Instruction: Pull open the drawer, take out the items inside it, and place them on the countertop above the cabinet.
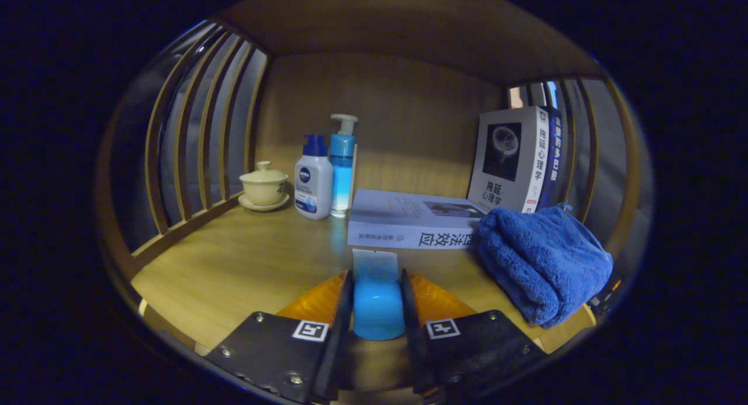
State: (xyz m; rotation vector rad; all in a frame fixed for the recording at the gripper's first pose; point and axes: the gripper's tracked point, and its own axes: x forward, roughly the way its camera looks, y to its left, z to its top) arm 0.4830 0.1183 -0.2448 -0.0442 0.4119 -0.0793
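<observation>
My gripper [377, 288] is shut on a small light-blue tube [377, 300], cap towards me and flat crimped end pointing ahead, held just above the wooden countertop [245, 259]. Just beyond the fingertips a white book [409, 224] lies flat. A folded blue towel [543, 259] rests on the countertop to the right of the fingers. The drawer is hidden from this view.
Towards the back left stand a white pump bottle [314, 180] and a blue pump bottle [342, 165], with a lidded cream teacup on a saucer [264, 186] beside them. Two upright books [517, 159] lean at the back right. Slatted wooden sides [198, 130] and a back panel enclose the shelf.
</observation>
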